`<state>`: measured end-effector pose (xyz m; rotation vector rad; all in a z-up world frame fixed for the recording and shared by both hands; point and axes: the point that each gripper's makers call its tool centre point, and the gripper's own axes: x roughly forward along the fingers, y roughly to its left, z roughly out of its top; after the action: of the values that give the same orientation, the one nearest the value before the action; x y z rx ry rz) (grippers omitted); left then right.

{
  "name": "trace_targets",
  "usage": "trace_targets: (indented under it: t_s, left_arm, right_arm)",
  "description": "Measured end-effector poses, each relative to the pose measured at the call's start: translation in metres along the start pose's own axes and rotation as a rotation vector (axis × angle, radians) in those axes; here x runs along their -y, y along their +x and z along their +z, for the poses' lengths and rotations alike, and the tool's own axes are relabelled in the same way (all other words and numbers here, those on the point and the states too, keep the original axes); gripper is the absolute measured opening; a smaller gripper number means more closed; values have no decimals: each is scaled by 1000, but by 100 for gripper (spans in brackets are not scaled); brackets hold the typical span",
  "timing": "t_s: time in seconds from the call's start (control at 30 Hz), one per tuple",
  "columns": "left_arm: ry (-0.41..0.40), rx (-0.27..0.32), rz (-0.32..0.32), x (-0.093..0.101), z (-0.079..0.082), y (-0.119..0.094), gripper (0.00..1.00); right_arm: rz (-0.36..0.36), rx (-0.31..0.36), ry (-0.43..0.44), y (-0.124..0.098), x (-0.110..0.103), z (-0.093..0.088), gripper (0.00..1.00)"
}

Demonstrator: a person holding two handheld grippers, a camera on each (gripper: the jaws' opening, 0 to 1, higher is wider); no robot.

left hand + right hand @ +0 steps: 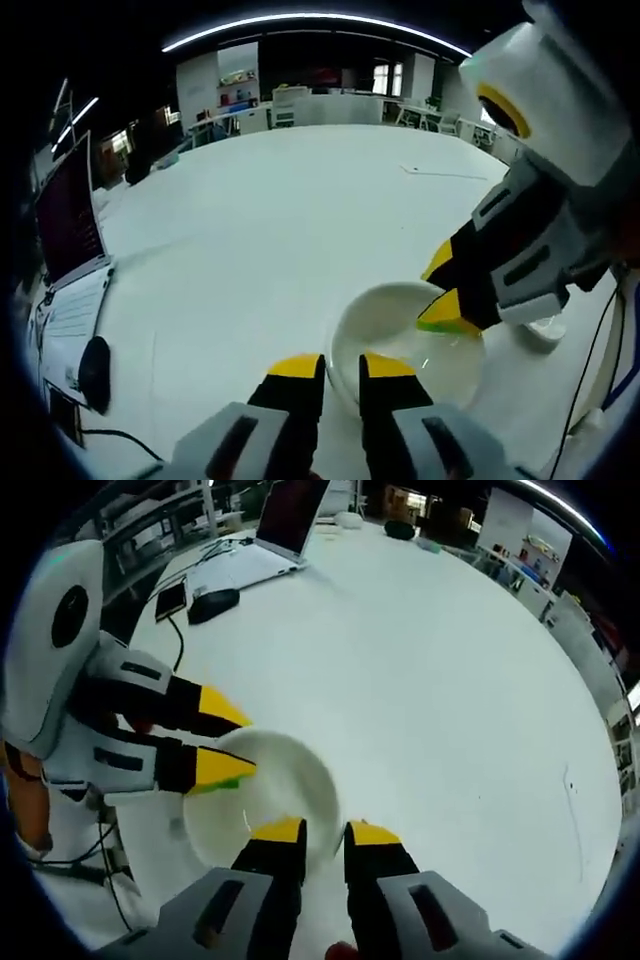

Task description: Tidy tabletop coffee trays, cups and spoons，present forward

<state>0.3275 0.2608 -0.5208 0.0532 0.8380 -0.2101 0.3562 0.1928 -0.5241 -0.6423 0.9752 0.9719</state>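
1. White saucer (405,345) sits on the white table (270,230), both grippers at its rim from opposite sides.
2. Left gripper (340,368): jaws a narrow gap apart, the near rim between the tips; can't tell if pinched.
3. Right gripper (322,832): jaws narrowly parted, straddling the saucer (262,792) edge; clamp unclear.
4. Laptop (268,535) and mouse (212,603) lie well apart at the table's far side.
5. Step looks like: securing the saucer to reposition it.
6. Next move needs a firm pinch on the thin rim, then a level slide forward.
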Motion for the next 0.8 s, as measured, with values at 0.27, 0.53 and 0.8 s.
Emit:
trace_targets:
  t_s: [0.27, 0.53, 0.8]
  left_arm:
    - [-7, -5, 38, -2, 1, 1, 13]
    - [-33, -48, 103, -5, 3, 3, 9]
    - [-86, -35, 108, -2, 4, 1, 8]
  right_arm:
    - [-31, -22, 69, 0, -1, -4, 10]
    - [-15, -65, 170, 0, 1, -6, 7]
    - [-11, -66, 211, 2, 9, -3, 6]
